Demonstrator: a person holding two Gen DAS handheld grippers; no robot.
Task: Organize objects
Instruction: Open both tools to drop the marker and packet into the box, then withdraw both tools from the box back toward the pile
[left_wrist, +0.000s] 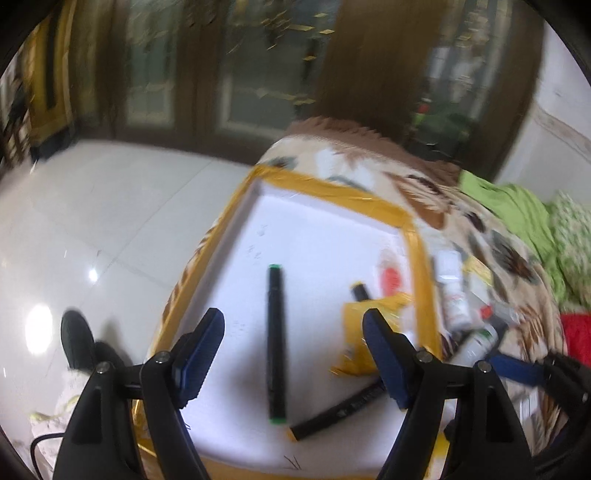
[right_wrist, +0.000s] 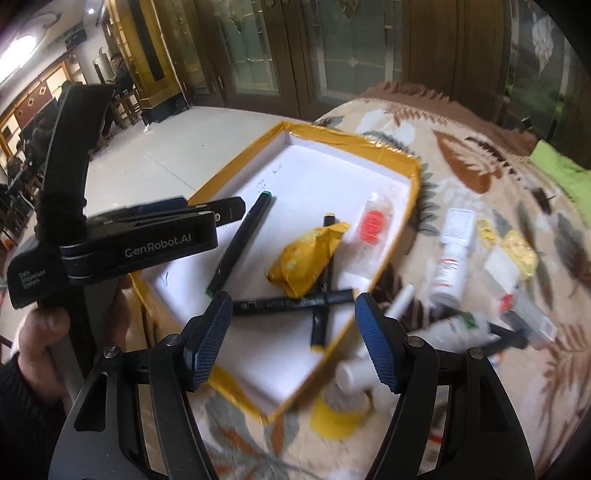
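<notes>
- Pale tiled floor and dark glazed doors form the bkgd; a leaf-print blanket covers the surface under everything.
- Shallow white tray w/ yellow taped rim lies on the blanket, near its edge.
- Green-capped black marker: flat on the tray floor, by itself, directly below the left hand-held gripper, not touching the pads.
- Left hand-held gripper: jaws wide, nothing betw. them. In the right wrist view it shows from the side, over the tray's left edge.
- Two more black markers lie crossed in the tray; a crumpled yellow wrapper sits on top of them.
- Small clear packet w/ red-orange contents: in the tray, close to its right wall.
- Right hand-held gripper: jaws apart, empty, above the tray's near-right rim.
- Outside the tray, on the blanket to its right: white bottles, small packets, other items too blurred to ID.
- Green cloth at the blanket's far right.
</notes>
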